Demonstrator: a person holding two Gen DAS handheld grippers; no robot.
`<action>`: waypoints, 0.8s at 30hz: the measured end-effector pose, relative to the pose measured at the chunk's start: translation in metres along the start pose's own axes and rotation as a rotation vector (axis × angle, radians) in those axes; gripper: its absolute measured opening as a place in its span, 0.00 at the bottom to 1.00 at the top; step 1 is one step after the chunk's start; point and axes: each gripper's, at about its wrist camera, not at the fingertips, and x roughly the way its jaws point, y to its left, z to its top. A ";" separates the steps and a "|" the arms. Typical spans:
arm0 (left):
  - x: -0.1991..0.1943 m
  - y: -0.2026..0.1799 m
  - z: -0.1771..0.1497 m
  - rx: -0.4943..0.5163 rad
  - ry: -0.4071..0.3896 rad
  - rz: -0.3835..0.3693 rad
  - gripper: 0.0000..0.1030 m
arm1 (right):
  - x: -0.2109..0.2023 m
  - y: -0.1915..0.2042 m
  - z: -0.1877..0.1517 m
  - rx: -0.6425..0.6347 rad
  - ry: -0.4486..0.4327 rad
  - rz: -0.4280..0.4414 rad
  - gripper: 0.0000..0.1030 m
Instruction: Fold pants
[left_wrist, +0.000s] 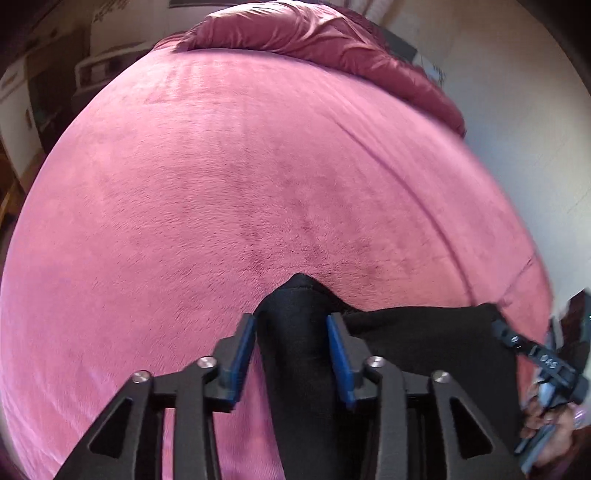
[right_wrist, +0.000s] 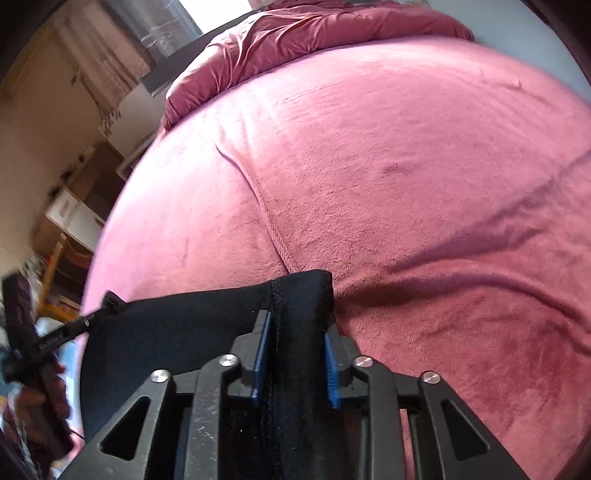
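While the bed (left_wrist: 221, 166) is filling both views, its pink fleece blanket (right_wrist: 406, 147) is lying mostly flat, with one long ridge and a few shallow creases running across it. At the far end a darker red duvet (left_wrist: 295, 33) is sitting bunched up.

Black pants (right_wrist: 184, 325) are being held at the near edge of the bed, stretched between the two grippers, apparently lifted just clear of the blanket; whether any part is touching the fleece cannot be told. Only one band of cloth is showing; the rest is hanging below, out of view.

Left gripper (left_wrist: 291, 328) is closing on a bunched fold of the pants, blue pads pressing on either side and a peak of cloth standing up beyond the tips. Right gripper (right_wrist: 295, 325) is pinching the other end, a stitched seam running between its pads.

Handling judgement: the cloth is looking soft, limp and light, likely a knit. It is sagging between the holds, so it will be draping rather than keeping shape. Slip risk seems low, since each grip is taking in several layers. The fleece will probably be dragging on it, so lowering is looking better than sliding. Best holds: seams and the thick edge band at the corners, as now, keeping the span taut.
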 end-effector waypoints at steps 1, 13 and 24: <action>-0.010 0.006 -0.003 -0.019 -0.013 -0.010 0.49 | -0.005 -0.002 -0.001 0.009 -0.004 0.006 0.40; -0.040 0.018 -0.081 -0.024 0.014 -0.198 0.77 | -0.030 -0.013 -0.048 0.038 0.096 0.100 0.62; -0.005 -0.008 -0.086 -0.030 0.087 -0.266 0.79 | 0.009 -0.032 -0.065 0.113 0.222 0.285 0.73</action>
